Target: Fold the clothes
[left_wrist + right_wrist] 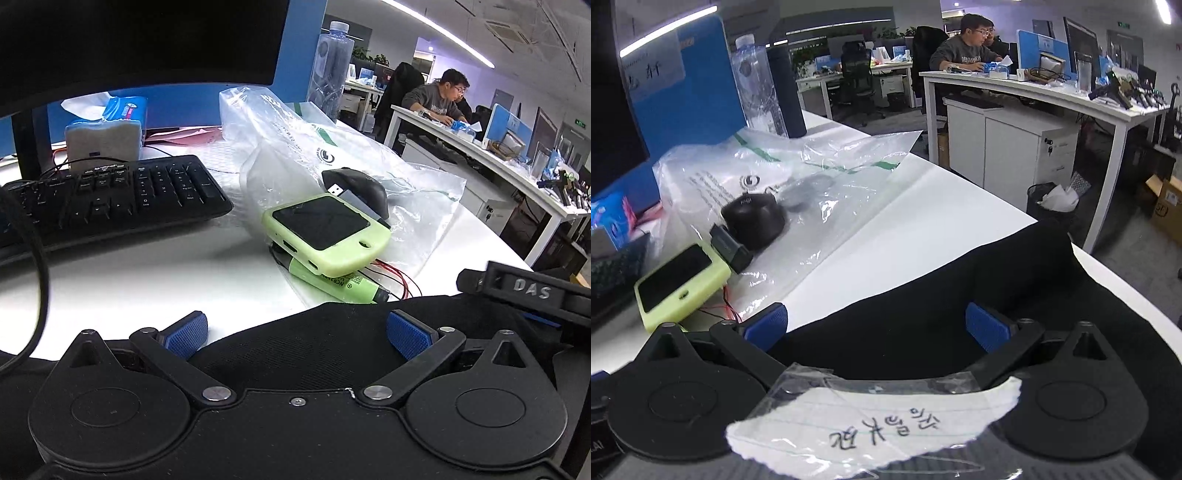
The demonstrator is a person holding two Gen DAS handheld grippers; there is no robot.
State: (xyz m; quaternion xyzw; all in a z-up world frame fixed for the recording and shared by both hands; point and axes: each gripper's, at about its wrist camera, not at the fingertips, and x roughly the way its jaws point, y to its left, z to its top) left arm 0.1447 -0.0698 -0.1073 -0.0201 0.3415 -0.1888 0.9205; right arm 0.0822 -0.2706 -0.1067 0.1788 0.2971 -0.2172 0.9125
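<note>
A black garment lies on the white desk near its front edge. It also shows in the right wrist view, reaching to the desk's right edge. My left gripper is open, its blue pads wide apart just above the garment's far hem. My right gripper is open too, its blue pads spread over the garment's far edge. Neither holds anything.
A black keyboard, a green device on a green battery with red wires, a black mouse, clear plastic bags, a tissue pack and a water bottle crowd the desk's far side. A bin stands on the floor beyond.
</note>
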